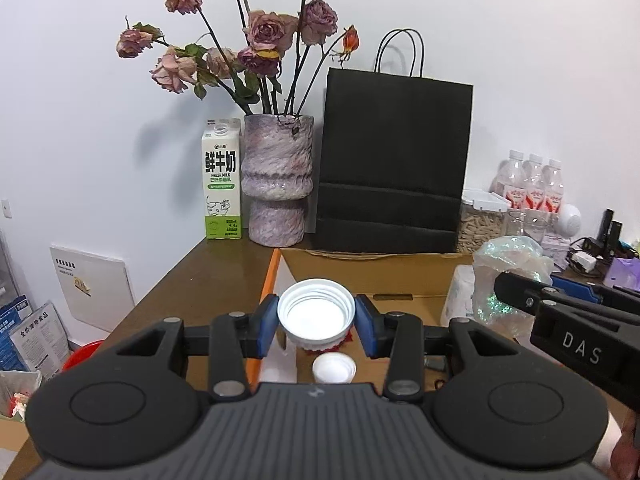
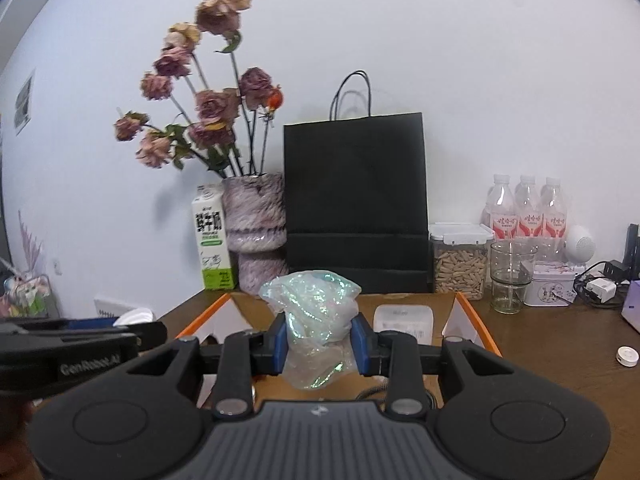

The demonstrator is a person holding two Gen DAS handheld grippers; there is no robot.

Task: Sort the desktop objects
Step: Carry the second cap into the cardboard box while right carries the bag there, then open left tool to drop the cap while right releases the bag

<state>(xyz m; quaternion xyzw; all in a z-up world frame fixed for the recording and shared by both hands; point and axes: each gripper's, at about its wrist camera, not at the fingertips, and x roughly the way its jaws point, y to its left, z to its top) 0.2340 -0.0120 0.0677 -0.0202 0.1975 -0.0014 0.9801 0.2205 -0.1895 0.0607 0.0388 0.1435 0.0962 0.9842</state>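
The brown bench point(image 1: 208, 276) carries an open cardboard box point(image 2: 404, 300) with orange-edged flaps, and behind it a matte black paper bag point(image 1: 394, 160) with cord handles stands against the white wall. Beside the bag, a mottled purple waisted vase point(image 1: 277, 180) holds dried roses point(image 1: 266, 32), with a green-and-white fresh milk carton point(image 1: 222, 184) touching its side.

Only the right wrist view shows clearly a clear lidded canister point(image 2: 460, 264) filled with pale elongated pellets, an empty glass tumbler point(image 2: 512, 276), a small printed tin point(image 2: 550, 290) and a small white disc point(image 2: 626, 356) lying alone on the bench. Three clear bottles point(image 2: 526, 212) with pink labels stand behind them. Only the left wrist view shows a second, smaller white cap point(image 1: 334, 368) in the box below the tool.

The right tool point(image 2: 320, 338) is clamped narrowly on a crumpled iridescent plastic bag point(image 2: 312, 312), held above the box. The left tool point(image 1: 316, 320) grips a round white threaded lid point(image 1: 316, 312), its hollow side facing the camera, pinched between the blue pads point(image 1: 266, 320) over the box's left part.
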